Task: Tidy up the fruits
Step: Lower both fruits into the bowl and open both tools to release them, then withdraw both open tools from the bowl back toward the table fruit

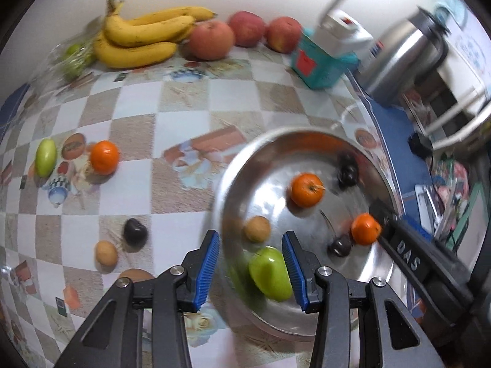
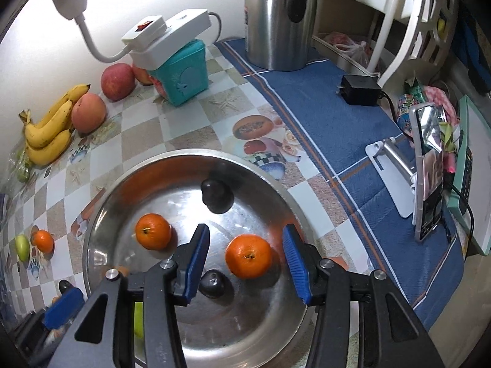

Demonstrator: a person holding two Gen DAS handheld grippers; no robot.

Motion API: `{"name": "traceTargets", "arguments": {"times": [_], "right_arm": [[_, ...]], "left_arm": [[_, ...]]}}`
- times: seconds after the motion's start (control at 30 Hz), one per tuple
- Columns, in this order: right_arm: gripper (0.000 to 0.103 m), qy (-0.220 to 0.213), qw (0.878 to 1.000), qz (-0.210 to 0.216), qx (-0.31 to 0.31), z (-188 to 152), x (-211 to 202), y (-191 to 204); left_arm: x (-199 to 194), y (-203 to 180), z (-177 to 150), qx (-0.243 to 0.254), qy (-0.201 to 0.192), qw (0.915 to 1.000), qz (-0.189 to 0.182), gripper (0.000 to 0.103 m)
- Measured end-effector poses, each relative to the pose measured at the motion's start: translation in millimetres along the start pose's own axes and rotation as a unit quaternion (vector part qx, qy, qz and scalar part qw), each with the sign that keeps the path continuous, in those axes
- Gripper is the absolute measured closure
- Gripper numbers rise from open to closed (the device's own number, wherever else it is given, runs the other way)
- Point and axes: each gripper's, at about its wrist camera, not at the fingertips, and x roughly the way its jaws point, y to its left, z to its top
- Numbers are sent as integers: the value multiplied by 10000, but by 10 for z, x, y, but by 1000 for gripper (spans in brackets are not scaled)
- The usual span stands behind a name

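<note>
Over the metal bowl (image 2: 101,202), your right gripper (image 2: 245,259) stands apart around an orange (image 2: 248,256) without pressing it; your left gripper (image 1: 251,271) hangs apart above the green fruit (image 1: 270,277). Lift both straight up clear of the rim, then go for the orange (image 1: 104,157) left on the desk (image 1: 184,92).

In the right view the green fruit (image 2: 138,322) in the bowl (image 2: 101,202) is mostly hidden behind the right tongs (image 2: 245,263). The bagged greens (image 1: 72,58) at the surface's far corner are blurred. A brown fruit (image 1: 135,274) sits half-hidden behind the left tongs (image 1: 251,271).
</note>
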Motion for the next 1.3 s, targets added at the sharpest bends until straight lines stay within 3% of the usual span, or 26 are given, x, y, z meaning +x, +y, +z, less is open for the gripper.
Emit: {"name": "traceTargets", "arguments": {"times": [0.4, 0.7, 0.9, 1.03, 1.3], "right_arm": [[52, -69, 9982, 246, -538, -84, -108, 366], [52, -122, 9965, 359, -746, -107, -183, 513], [52, -18, 9967, 325, -749, -124, -110, 515], [30, -36, 9965, 243, -800, -146, -63, 521], [25, -90, 9957, 241, -892, -156, -60, 563]], "left_arm": [[-227, 649, 124, -860, -378, 9952, 286, 56], [-301, 931, 141, -1175, -482, 9905, 523, 55], [-239, 984, 136, -1251, -380, 9898, 568, 39], [-177, 1001, 121, -1316, -288, 9885, 694, 29], [-159, 1024, 111, -1282, -340, 9869, 924, 17]]}}
